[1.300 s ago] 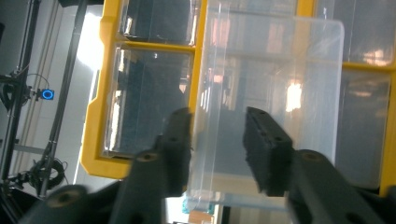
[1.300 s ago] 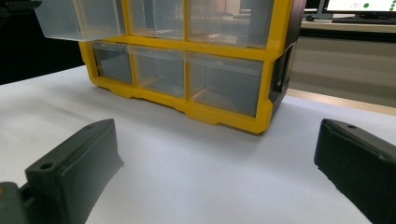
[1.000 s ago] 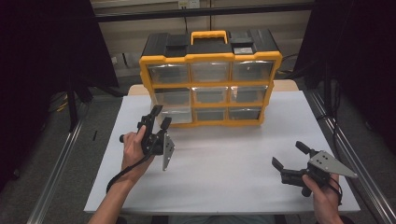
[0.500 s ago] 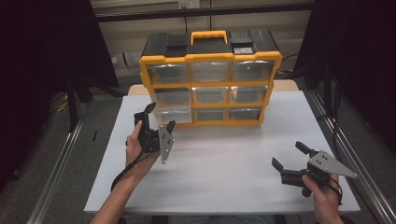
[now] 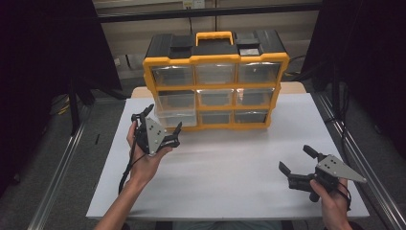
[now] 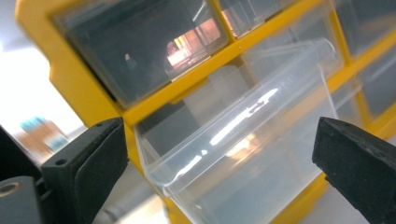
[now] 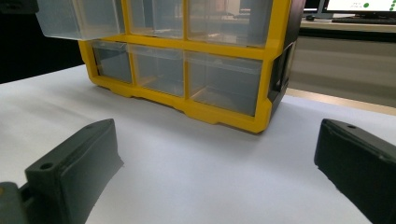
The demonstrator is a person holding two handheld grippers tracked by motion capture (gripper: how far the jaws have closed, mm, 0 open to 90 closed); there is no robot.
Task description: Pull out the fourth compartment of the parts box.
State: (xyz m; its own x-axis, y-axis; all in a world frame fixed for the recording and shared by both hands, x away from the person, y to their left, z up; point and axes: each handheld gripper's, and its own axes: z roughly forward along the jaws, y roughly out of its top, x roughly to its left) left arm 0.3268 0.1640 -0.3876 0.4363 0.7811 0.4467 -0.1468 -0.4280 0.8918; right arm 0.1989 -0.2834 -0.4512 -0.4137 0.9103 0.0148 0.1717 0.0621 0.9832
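Left gripper [image 5: 161, 125] jaws newly wide before seemingly pulled-out drawer [image 6: 243, 140]

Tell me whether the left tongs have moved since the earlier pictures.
Yes: the left tongs drew slightly back from the yellow drawer cabinet, toward the person, jaws just opening, nothing between.

My left gripper [image 6: 224, 163] has just been opening, and its 2 black jaws now stand wide apart. Between them, touching neither, sits a clear plastic drawer [image 6: 243, 140], pulled partway out of the yellow organizer cabinet [image 6: 79, 88]. Above it a closed drawer [image 6: 140, 42] shows an orange reflection.
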